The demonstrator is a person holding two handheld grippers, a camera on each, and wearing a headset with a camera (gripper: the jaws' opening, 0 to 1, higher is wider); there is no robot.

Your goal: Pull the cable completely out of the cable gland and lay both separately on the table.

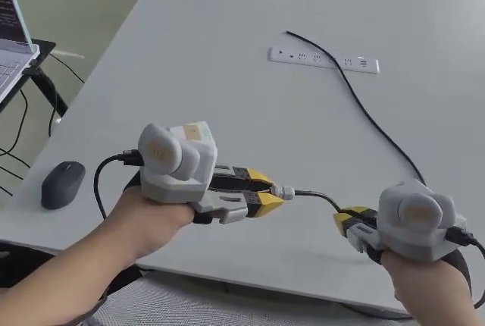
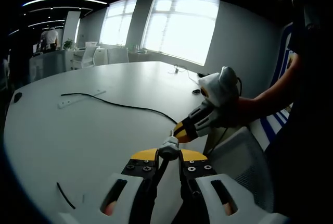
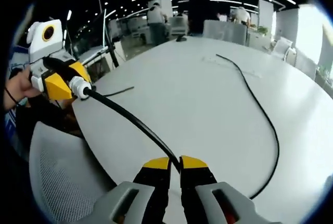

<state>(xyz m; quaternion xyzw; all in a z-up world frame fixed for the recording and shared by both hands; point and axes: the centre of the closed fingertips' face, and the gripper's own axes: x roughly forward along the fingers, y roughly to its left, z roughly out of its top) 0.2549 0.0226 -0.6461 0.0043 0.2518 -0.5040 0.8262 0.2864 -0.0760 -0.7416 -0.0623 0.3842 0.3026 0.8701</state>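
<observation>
Over the near edge of a white table (image 1: 250, 114), both tools held clear of the top. In the left gripper (image 1: 274, 192), jaws narrowed tight on the cable gland (image 1: 283, 191). In the right gripper (image 1: 342, 221), yellow tips pinched on the black cable (image 1: 318, 195), near the gland. Farther back, a power strip (image 1: 323, 59); at the left edge, a dark mouse (image 1: 63, 183). Between the tools, a short sagging run of cable, one end threaded into the gland.
</observation>
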